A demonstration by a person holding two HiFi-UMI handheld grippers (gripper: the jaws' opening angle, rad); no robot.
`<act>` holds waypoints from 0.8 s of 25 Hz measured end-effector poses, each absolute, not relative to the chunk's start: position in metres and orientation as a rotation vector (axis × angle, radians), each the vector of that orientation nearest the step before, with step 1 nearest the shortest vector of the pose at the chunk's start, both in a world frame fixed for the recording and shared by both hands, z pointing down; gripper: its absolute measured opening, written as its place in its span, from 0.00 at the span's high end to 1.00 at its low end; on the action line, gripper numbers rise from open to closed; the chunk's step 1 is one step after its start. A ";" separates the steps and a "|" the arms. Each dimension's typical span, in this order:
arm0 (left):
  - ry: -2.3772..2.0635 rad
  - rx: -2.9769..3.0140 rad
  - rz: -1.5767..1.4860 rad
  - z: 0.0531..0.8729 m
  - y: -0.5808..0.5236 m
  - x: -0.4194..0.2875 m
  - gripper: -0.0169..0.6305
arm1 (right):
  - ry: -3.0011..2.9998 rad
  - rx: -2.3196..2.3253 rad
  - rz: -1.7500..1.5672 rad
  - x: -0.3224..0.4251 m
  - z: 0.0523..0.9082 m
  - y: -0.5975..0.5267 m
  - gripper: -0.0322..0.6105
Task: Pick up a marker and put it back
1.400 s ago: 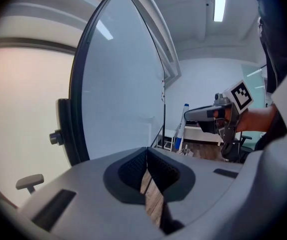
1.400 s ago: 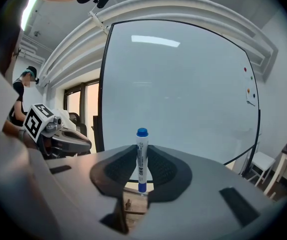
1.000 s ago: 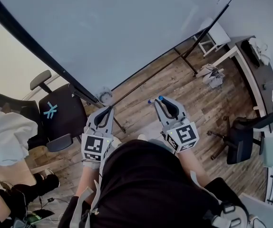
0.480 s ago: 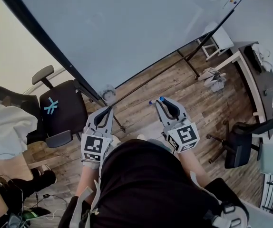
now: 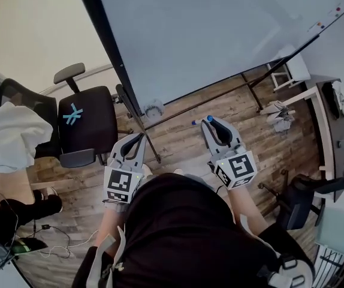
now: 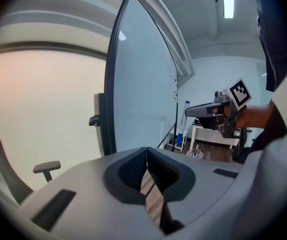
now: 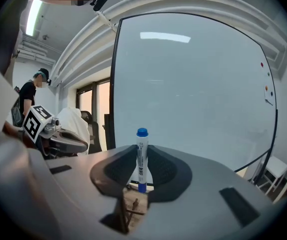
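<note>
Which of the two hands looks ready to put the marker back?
The right. The right gripper holds the blue-capped marker upright in its jaws, facing the whiteboard; the left gripper is shut and empty.

Office corner as I see it from here: a big whiteboard [image 5: 220, 35] over a wood-plank floor [image 5: 256, 125].

From the head view, the black-framed board leans across most of my picture, with a cream wall [image 5: 34, 29] to its left. Beside its foot stands a black office chair [image 5: 85, 122] with a blue cross on the seat, and a white cloth [image 5: 7, 140] is draped over a second chair next to it. On the right I make out a dark-topped desk [image 5: 334, 110], a small white stool [image 5: 292, 71] and another dark chair [image 5: 298, 200]. Cables [image 5: 58, 242] trail over the floor at lower left. A ceiling strip light [image 7: 33, 16] is lit.
</note>
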State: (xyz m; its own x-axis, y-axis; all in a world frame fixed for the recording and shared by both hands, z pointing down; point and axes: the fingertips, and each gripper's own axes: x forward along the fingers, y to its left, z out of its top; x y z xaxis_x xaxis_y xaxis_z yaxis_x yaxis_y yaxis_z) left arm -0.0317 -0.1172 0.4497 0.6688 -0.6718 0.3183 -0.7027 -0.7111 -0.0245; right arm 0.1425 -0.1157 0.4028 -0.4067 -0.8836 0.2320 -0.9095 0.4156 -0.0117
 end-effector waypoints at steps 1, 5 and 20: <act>-1.166 2.768 0.464 0.449 -0.117 -0.037 0.96 | -2.490 1.571 0.195 0.138 0.402 -0.119 0.83; -1.250 2.723 0.460 0.449 -0.114 -0.059 0.96 | -2.539 1.491 0.171 0.117 0.401 -0.135 0.83; -1.562 2.504 0.449 0.453 -0.093 -0.137 0.96 | -2.689 1.206 0.109 0.042 0.395 -0.177 0.83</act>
State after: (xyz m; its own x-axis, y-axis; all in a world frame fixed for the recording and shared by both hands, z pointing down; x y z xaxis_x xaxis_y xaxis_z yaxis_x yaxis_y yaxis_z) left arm -0.1366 -0.0929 0.4532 0.4109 -0.8489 0.3324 -0.8959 -0.4435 -0.0252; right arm 0.0415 -0.1767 0.3951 -0.6499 -0.7320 0.2043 -0.7461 0.6657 0.0118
